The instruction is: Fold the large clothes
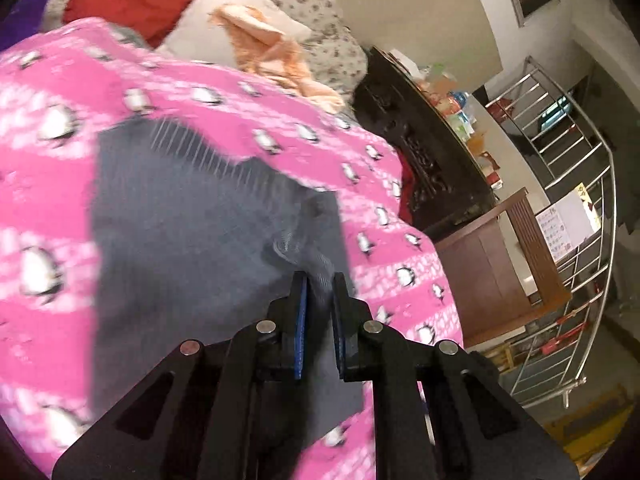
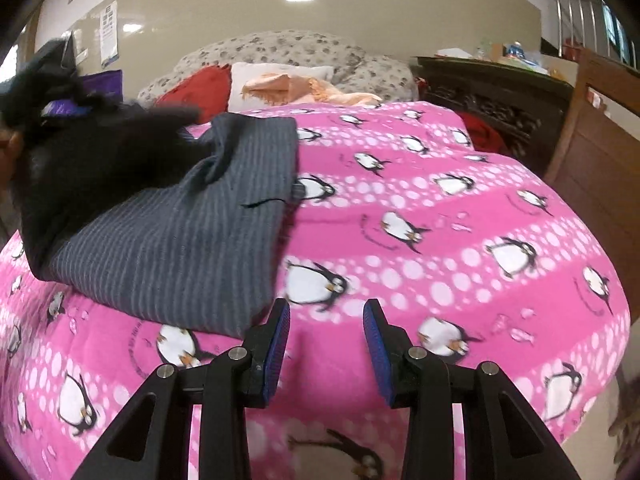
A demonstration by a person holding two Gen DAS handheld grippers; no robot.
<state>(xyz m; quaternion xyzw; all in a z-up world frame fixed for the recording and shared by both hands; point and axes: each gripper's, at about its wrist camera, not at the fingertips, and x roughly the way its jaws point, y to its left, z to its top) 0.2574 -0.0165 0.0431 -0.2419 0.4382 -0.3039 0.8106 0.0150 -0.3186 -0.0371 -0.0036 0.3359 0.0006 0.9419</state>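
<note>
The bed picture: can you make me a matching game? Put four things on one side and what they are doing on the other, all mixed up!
Things:
1. left gripper
2. right gripper
3. grey striped garment
4. peach cloth

States:
A. lying crumpled by the pillows
B. jaws apart, nothing between them
C. pinched shut on grey fabric
D. spread on the pink penguin blanket, one part lifted

Pairs: 1-C, 2-B, 3-D, 4-A
</note>
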